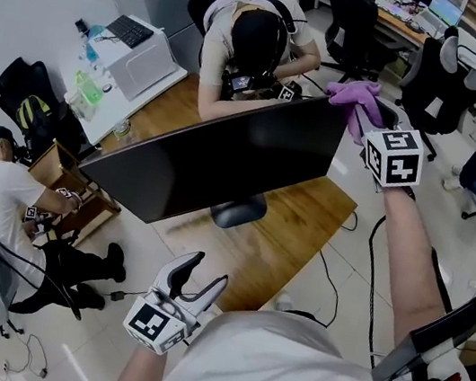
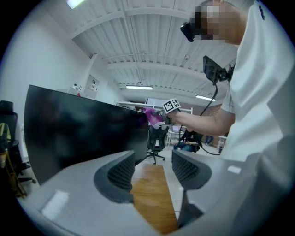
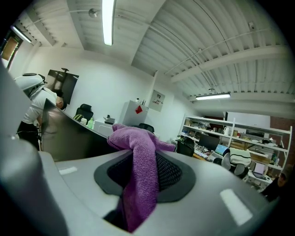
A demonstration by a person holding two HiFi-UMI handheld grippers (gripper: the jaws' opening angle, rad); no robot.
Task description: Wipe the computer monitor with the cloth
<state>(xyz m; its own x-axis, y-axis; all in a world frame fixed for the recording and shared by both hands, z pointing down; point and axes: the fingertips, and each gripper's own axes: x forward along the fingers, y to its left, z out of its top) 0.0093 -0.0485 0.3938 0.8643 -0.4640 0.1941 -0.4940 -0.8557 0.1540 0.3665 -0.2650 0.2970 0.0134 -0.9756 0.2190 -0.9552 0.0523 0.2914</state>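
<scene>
Head view: the monitor (image 1: 216, 158) stands on the wooden desk (image 1: 290, 231), its dark screen facing the wearer and its long axis running from lower left to upper right. The right hand-held gripper (image 1: 369, 119) is raised at the screen's upper right corner and holds the purple cloth (image 1: 353, 98) just beside that corner; contact with the glass cannot be confirmed. The left hand-held gripper (image 1: 205, 272) hangs low, near the desk's front edge and below the screen.

Left gripper view: jaws stand apart with nothing between them, only bare desk (image 2: 150, 193) beyond. The monitor (image 2: 83, 131) fills the left, with the cloth (image 2: 152, 115) at its far top corner.

Right gripper view: jaws are clamped on the cloth (image 3: 138, 161), which drapes over and down between them. The monitor (image 3: 69, 133) lies to the left of the right hand-held gripper (image 3: 145, 173).

Assessment: the right hand is the nearer; the wipe would likely run leftward along the screen's length.
</scene>
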